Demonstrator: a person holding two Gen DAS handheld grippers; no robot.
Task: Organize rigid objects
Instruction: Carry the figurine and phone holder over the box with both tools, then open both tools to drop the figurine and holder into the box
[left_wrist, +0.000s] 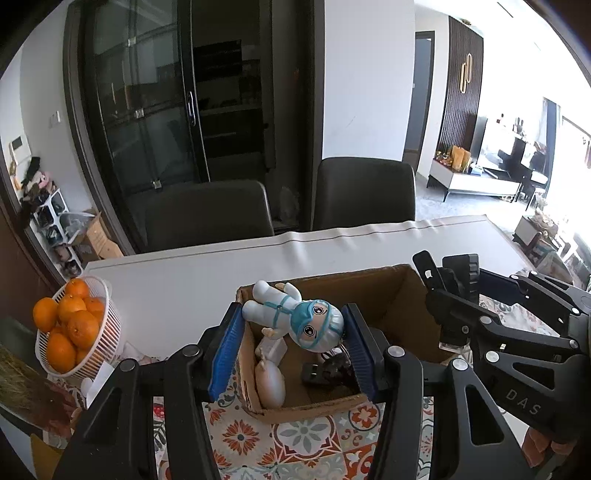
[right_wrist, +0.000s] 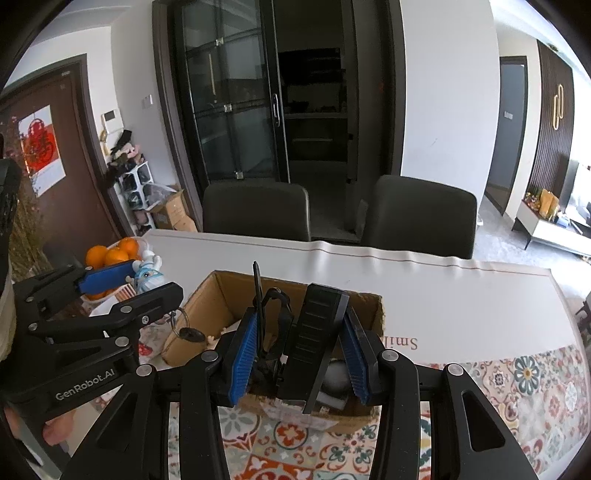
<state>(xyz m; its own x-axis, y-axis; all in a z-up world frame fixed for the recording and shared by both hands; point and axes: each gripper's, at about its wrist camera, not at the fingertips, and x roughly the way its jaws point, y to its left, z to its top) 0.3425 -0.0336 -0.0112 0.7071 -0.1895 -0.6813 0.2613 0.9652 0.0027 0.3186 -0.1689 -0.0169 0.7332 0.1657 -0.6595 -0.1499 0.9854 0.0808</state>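
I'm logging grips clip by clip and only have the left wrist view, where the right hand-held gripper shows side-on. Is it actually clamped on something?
Observer: Yes. In the right wrist view, the right hand-held gripper is shut on a black ribbed device, with a blue pad on either side.
Operator: Does anything hang under the figurine in the left one?
Observer: A metal ring with a dark tag dangles below the figurine held in the left hand-held gripper.
Operator: Is there any print on the white table cover?
Observer: Yes, upside-down lettering is visible just right of the cardboard box.
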